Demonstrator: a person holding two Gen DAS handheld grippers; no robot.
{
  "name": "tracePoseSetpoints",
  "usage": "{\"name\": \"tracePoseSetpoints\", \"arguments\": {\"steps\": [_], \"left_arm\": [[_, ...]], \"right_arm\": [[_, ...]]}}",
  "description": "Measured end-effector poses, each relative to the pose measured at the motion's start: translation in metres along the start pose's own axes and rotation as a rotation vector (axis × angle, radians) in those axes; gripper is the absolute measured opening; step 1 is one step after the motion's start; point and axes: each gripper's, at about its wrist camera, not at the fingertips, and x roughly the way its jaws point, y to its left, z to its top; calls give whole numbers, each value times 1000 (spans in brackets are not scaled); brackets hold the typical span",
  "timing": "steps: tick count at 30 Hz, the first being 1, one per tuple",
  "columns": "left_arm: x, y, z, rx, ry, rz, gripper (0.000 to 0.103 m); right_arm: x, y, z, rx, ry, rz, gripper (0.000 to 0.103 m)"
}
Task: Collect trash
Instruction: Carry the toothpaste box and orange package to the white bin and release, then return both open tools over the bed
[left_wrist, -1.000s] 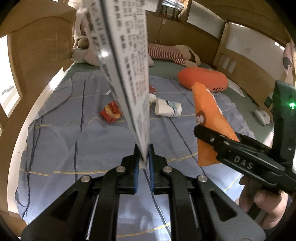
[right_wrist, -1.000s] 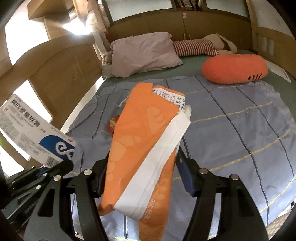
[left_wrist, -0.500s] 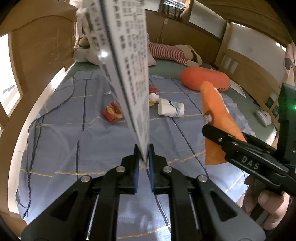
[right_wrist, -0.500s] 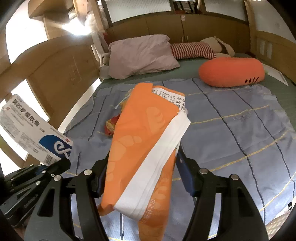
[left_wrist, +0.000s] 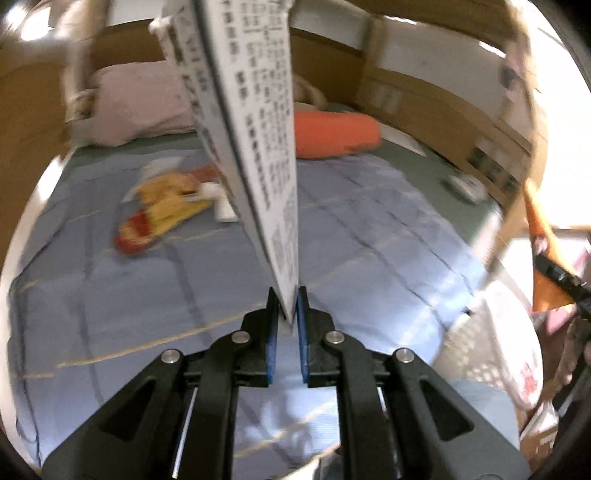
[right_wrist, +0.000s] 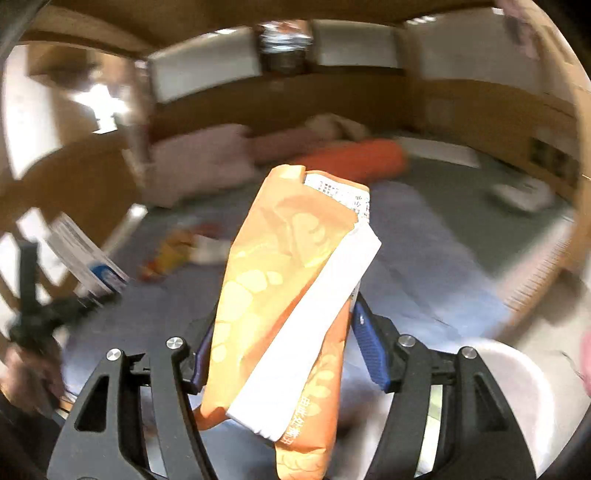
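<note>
Below, a white mesh basket (left_wrist: 491, 354) holds a printed bag (left_wrist: 528, 376).

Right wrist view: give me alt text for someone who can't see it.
The right gripper clamps an upright orange packet with a white strip, filling the centre of a blurred frame. Behind lie a blue quilt, a yellow-red wrapper and an orange bolster; a white basket shows lower right.

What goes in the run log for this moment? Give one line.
left gripper: shut on flat printed box | right gripper: shut on orange packet | bed: yellow-red wrapper still uncollected
</note>
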Motion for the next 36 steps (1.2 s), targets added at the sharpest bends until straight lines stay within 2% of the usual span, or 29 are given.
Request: {"name": "tracePoseSetpoints", "arguments": {"steps": [1,4,6,9,12,13,14,16,17,18,21,23,26,29,30,31,34,36], "left_arm": [[2,-15,2,30,6,-34,10],[11,-81,11,142,45,-172,11],[17,-124,14,200,65,-242,11],[29,-194,11,289,123,-370,11],[37,-260,-1,405,164,-444,13],[40,-276,-5,430,175,-456,14],[43,-292,-10,450,193,-475,19],[53,-317,-19,482,251,-491,49],[58,-323,-23,494,275,-484,91],[60,-326,-26,505,285,-474,99],[55,-314,-25,511,270,-452,99],[43,-285,-15,471,227,-419,99],[20,-223,2,351,158,-338,99],[1,-149,20,242,68,-151,100],[-6,-117,27,197,29,-48,100],[-10,-101,32,171,11,4,100],[-29,-24,39,38,-79,227,100],[-35,14,35,-44,-107,324,100]], "right_arm": [[-12,-25,-14,16,33,-55,65],[-29,-61,-40,56,85,-135,66],[-37,-88,-58,109,131,-192,71],[-50,-117,-61,215,148,-201,80],[-85,-144,-49,344,31,-186,88],[-108,-154,-40,405,-76,-172,92],[-120,-158,-36,435,-141,-168,97],[-142,-163,-31,479,-266,-159,100],[-149,-164,-26,487,-307,-155,100],[-151,-167,-24,487,-316,-156,100],[-141,-158,-8,434,-300,-127,100],[-128,-139,-4,372,-277,-113,100],[-102,-111,6,274,-240,-71,100],[-66,-69,13,196,-181,-11,100],[-53,-54,16,170,-157,6,100],[-38,-33,21,138,-135,32,100],[3,33,36,49,-93,93,100],[27,73,44,11,-97,143,100]]}}
